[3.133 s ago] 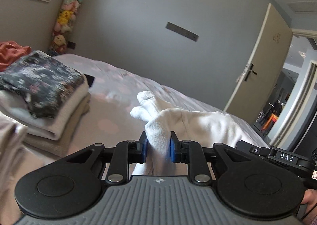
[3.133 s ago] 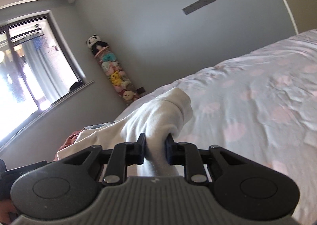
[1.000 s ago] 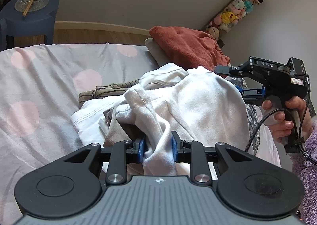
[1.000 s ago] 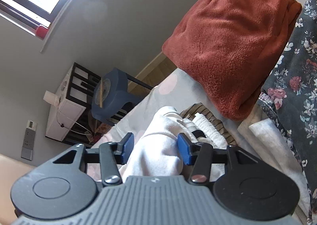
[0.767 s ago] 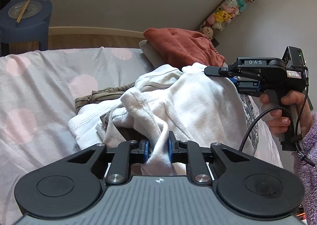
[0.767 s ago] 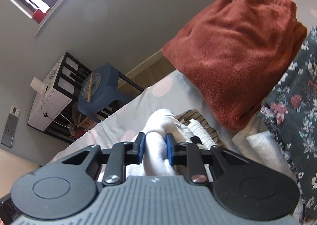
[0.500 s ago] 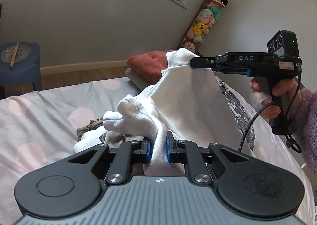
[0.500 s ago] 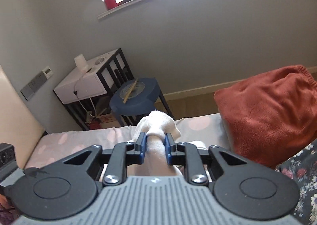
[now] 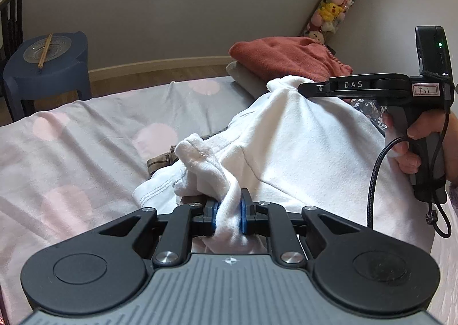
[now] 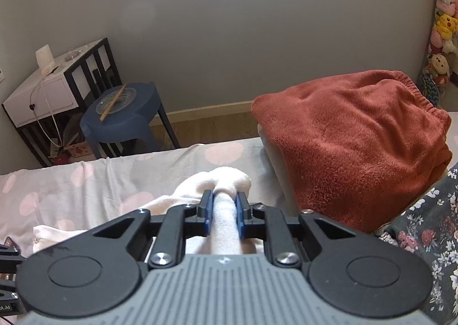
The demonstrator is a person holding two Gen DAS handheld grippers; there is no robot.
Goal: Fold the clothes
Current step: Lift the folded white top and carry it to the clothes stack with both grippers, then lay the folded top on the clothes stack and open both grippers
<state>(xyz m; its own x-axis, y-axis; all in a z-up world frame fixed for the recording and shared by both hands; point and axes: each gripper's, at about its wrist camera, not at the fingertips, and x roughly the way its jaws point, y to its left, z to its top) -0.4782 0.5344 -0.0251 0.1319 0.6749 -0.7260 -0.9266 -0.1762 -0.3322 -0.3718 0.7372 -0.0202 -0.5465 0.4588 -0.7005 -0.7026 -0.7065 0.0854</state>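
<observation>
- Both grippers had risen with the white fleece garment (image 9: 309, 153), their fingers having just closed on bunched folds.
- Left gripper (image 9: 229, 212) pinched one fold; right gripper (image 10: 224, 212) pinched another.
- It hung stretched between them above the spotted bed (image 9: 71, 147), near its far edge.
- Beyond lay a folded rust garment (image 10: 352, 139) and bare bedding.

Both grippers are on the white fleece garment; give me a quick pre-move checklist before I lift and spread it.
1. Left gripper shut on the white fleece garment: ok.
2. Right gripper shut on the same garment: ok.
3. Each jaw pair just closed further, cloth between them: ok.
4. Garment free of the olive striped cloth underneath: cannot tell.
5. Rust-red fleece pile apart from the garment: ok.
6. Polka-dot bedsheet bare for spreading: ok.
</observation>
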